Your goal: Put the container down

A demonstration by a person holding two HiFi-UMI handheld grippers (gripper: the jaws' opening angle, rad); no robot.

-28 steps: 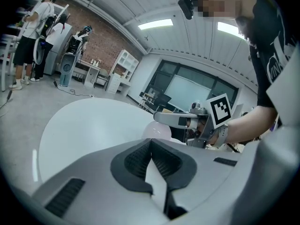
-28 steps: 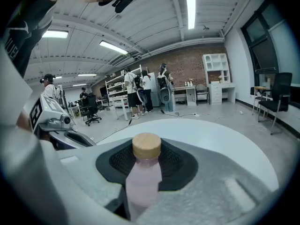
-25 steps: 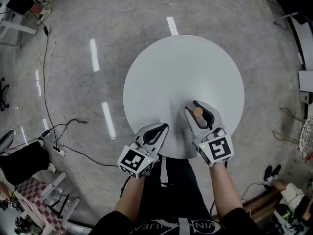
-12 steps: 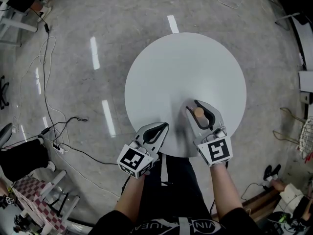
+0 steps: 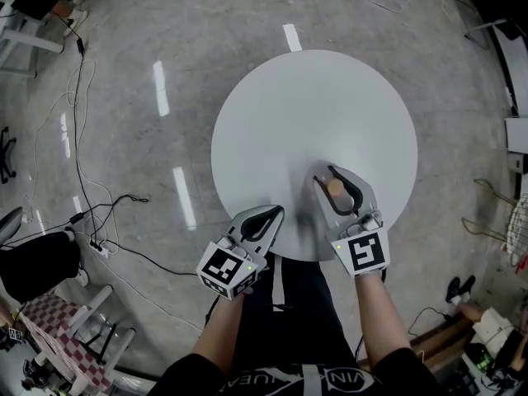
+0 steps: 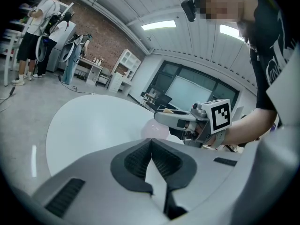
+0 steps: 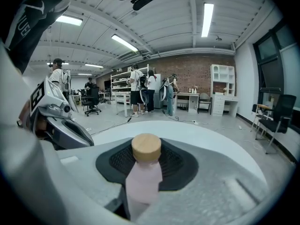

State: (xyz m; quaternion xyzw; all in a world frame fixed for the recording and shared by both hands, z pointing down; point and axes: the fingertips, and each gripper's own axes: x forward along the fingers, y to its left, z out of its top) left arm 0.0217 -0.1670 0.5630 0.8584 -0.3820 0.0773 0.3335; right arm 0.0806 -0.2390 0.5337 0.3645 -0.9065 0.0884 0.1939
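Container (image 7: 146,172), pink with a wooden cap, is gripped upright in the right claw (image 5: 330,176) over the near right part of the table (image 5: 313,114); contact of its base with the table cannot be told. It is best lowered straight until seated flat, then released. Left claw (image 5: 272,214) is clenched on nothing at the table's near edge, judged clear of the way.
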